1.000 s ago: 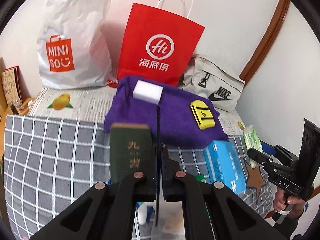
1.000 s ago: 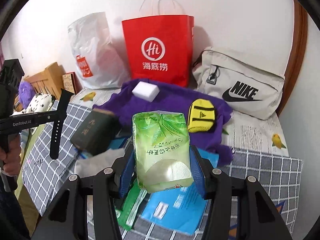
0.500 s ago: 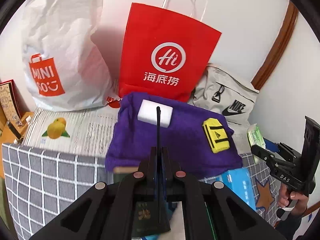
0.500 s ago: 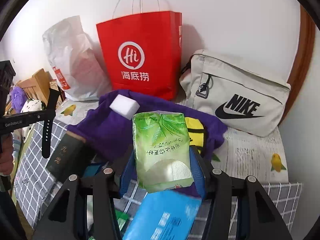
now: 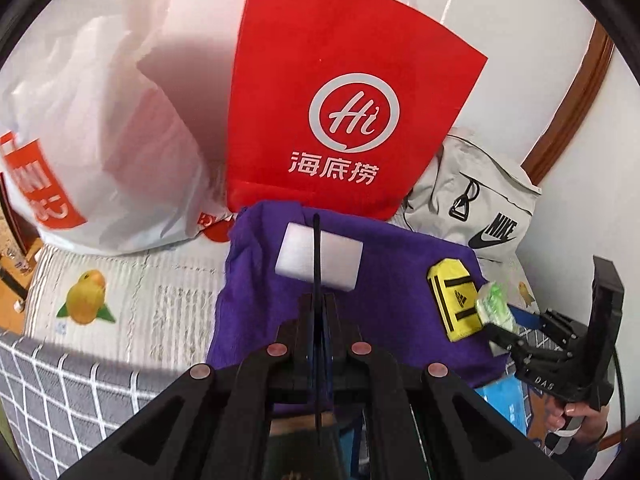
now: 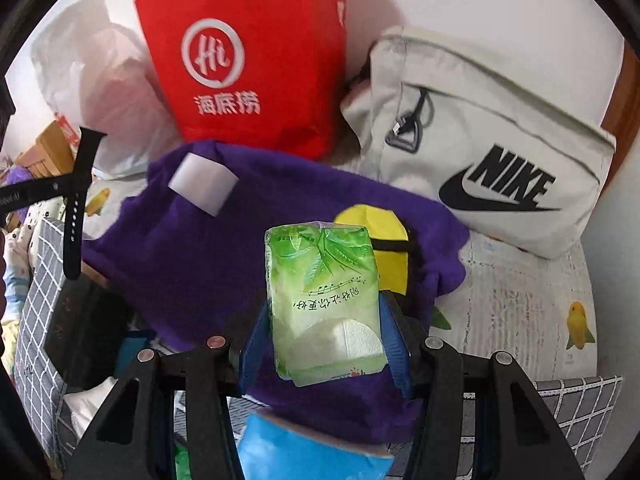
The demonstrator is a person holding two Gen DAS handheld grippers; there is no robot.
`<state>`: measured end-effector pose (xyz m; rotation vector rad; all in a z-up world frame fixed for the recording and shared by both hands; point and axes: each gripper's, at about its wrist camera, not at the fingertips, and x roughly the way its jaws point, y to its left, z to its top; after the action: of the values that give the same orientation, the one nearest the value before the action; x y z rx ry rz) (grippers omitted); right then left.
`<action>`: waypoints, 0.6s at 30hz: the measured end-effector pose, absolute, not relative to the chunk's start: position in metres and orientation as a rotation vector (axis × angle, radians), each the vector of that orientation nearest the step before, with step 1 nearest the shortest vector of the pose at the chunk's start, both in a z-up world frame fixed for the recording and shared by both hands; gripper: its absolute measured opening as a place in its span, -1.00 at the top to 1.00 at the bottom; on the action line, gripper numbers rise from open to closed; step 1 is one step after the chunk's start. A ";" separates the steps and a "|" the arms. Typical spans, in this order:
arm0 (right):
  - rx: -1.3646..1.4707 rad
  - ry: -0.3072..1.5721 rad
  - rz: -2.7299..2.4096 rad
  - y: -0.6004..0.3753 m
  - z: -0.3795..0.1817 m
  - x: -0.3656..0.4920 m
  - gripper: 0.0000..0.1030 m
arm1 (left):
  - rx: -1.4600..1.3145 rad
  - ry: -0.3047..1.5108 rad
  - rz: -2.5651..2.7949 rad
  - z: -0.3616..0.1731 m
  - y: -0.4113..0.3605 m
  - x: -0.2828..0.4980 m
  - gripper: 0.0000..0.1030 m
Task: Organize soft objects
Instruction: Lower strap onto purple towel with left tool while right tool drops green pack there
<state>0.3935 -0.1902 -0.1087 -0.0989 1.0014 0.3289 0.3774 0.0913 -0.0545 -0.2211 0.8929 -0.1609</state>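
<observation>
The right gripper (image 6: 324, 344) clamps a green tissue pack (image 6: 324, 304), glossy plastic printed with leaves and Chinese script, above a fuzzy purple cloth (image 6: 192, 264). On the cloth lie a white foam block (image 5: 318, 260) and a yellow Adidas pouch (image 5: 454, 300). Behind the cloth stand a red "Hi" paper bag (image 5: 344, 92), a grey Nike bag (image 6: 492, 152) and a white Miniso bag (image 5: 92, 152). The left gripper (image 5: 318, 316) is closed on a black strap (image 5: 317, 240).

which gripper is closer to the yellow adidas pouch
Right. The right gripper, shut on the green tissue pack, sits right beside the yellow pouch; the left gripper is off to its left, facing the white sponge.
</observation>
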 end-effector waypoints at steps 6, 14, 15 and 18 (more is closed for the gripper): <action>-0.115 1.044 0.328 -0.192 -0.126 0.404 -0.01 | -0.216 0.906 -0.161 -0.065 0.091 0.407 0.92; -0.146 1.071 0.318 -0.191 -0.140 0.408 -0.02 | -0.234 0.977 -0.148 -0.097 0.098 0.434 0.92; -0.143 1.074 0.313 -0.192 -0.141 0.408 -0.03 | -0.233 0.984 -0.146 -0.100 0.098 0.435 0.92; -0.141 1.078 0.309 -0.195 -0.143 0.408 -0.03 | -0.226 1.006 -0.142 -0.109 0.099 0.439 0.92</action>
<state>0.4077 -0.1947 -0.1427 -0.1411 1.0775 0.3092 0.4386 0.0988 -0.1087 -0.2264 1.0061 -0.1419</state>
